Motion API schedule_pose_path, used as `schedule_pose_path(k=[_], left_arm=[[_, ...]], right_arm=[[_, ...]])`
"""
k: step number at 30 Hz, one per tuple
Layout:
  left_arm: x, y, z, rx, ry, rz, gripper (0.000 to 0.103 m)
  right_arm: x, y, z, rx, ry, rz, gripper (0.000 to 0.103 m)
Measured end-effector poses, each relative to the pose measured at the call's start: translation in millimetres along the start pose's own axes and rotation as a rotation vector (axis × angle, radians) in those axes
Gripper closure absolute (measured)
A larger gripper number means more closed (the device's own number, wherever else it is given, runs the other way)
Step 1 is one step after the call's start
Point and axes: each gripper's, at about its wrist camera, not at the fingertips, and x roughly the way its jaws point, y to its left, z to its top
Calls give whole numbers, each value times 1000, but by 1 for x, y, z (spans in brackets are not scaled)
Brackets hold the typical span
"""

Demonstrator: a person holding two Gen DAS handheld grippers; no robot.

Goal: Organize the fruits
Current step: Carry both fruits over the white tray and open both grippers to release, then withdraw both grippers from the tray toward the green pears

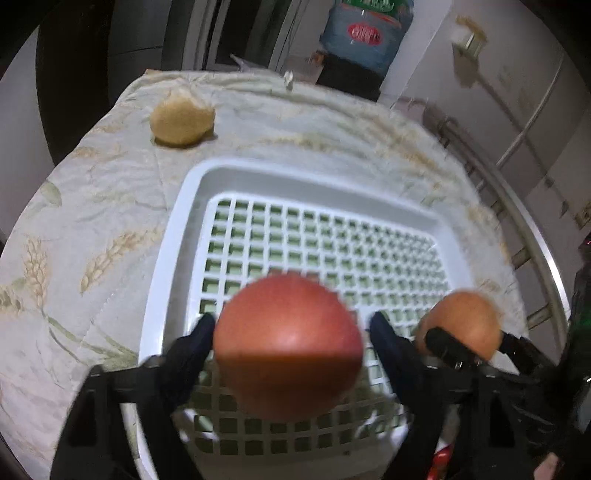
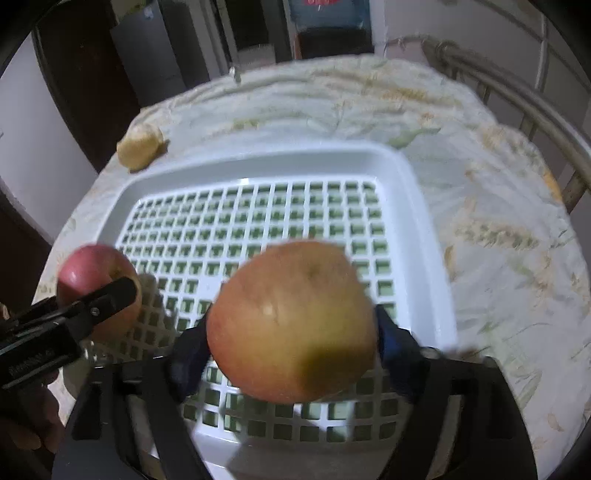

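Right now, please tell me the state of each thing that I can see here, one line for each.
Left tool: open around the red apple.
Right tool: open around the orange-yellow apple.
Red apple: between the left tool's fingers, over the basket.
Orange-yellow apple: between the right tool's fingers, over the basket.
Basket: upright on the tablecloth.
Pale yellow fruit: on the tablecloth, outside the basket.

wheat-print cloth (image 1: 110,206) covers the table; water jug (image 1: 364,35) and pale walls (image 1: 517,55) behind.

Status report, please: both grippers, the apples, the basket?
Left gripper open around red apple. Right gripper open around yellowish apple. Both over white basket. Tan fruit outside, on cloth.
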Motion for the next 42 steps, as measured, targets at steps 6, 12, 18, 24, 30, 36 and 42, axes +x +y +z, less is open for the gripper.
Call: schedule_pose_path(k=[6,12,18,24,30,36,42], left_arm=[[-47,-12,11,60,-111,-4,3],[-88,-10,8,64,-149,-30,3],[-143,-9,-8,56,-226,-80,2],[-199,-19,-39,78,-322,-124,0],[-246,-29,-75,107,-406,-159,0],[-275,-30,-116,100,-455,-216,0],[-278,-32,-148,129,-448,-205,0]], right_arm=[[-32,2,4,-17,-89,-5,0],[-78,5,-4,-40,-174,44,0],[-138,11,-22,-73,-292,101,0],[-204,10,-56,-62,-435,205,0],[-252,7,-89,-33,-536,292,0],[-289,1,-119,-27,-627,325,0],[-302,1,-145,-59,-653,331,0]])
